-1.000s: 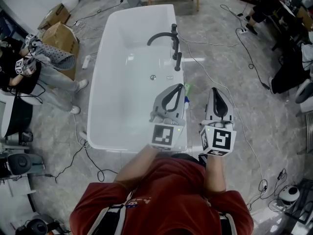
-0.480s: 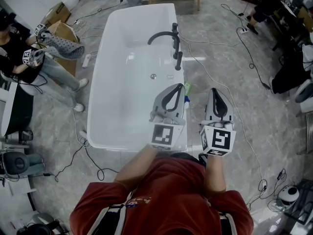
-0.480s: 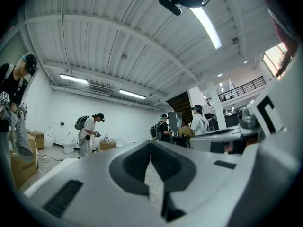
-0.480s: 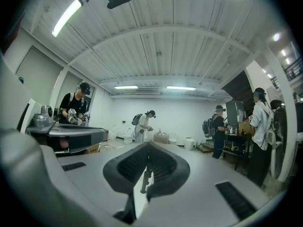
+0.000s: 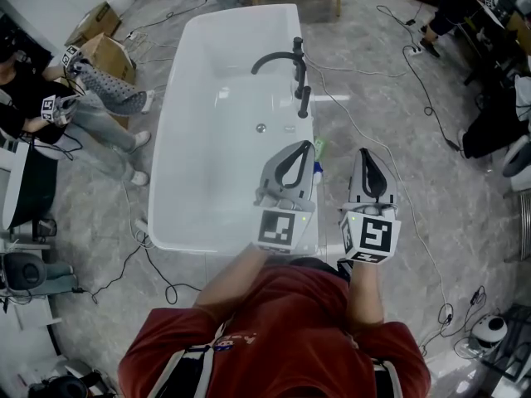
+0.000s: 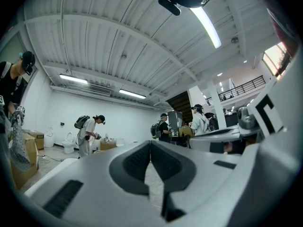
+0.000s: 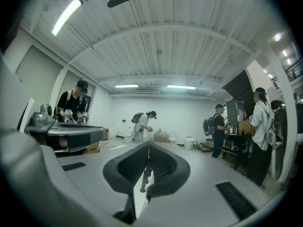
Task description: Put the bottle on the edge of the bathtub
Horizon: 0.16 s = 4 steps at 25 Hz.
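Over at the far left, the bystander point(image 5: 29, 110) has shifted since a second ago and now holds the speckled grey cloth point(image 5: 108, 89) closer to the cardboard box point(image 5: 104, 46); my two tongs hang just where they were.

Next comes the white bathtub point(image 5: 187, 81), long and bare inside, with the black faucet point(image 5: 280, 59) arching over its right rim.

My left gripper point(image 5: 304, 148) hovers over the tub's near right corner. Its jaws meet at the tips with nothing between them, as the left gripper view confirms point(image 6: 150, 144).

Just past that tip, at the tub's right rim, peeks the bottle point(image 5: 319, 148), a bit of green with some blue below it. My left tongs hide most of it, so I cannot tell whether it sits squarely on the edge. Neither gripper touches it.

My right gripper point(image 5: 363, 152) is held beside the tub, over the grey floor, jaws pressed together and empty. Through the slit below its tips I glimpse the faucet and the tub.

Farther right, cables point(image 5: 415, 73) trail across the floor.
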{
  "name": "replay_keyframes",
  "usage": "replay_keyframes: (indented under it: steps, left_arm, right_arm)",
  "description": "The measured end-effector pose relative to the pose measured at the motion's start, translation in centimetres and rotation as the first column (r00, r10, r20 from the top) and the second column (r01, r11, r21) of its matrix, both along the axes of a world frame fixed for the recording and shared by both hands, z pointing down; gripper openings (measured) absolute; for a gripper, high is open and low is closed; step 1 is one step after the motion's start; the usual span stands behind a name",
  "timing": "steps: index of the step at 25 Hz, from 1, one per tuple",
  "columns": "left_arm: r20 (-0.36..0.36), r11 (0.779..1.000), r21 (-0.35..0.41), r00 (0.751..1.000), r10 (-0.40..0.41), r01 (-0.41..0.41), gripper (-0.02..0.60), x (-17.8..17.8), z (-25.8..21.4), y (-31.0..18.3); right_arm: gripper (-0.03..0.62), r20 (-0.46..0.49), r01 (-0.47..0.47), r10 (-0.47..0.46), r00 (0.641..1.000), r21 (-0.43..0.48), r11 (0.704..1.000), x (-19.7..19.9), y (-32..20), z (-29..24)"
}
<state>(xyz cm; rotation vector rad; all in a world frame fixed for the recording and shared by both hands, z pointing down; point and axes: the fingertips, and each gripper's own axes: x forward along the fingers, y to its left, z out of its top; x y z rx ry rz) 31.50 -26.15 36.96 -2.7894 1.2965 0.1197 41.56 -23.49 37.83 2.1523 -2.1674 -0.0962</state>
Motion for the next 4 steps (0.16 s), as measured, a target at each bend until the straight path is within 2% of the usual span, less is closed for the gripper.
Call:
replay_keyframes:
  steps: [4]
  left_arm:
    - [0.056,0.999,0.045,0.998,0.016,-0.018,0.015,0.16,0.38,-0.06]
  right_arm:
    - [0.014,-0.004,0.001,-0.001,1.000,-0.001,1.000,0.01,-0.17,0.02]
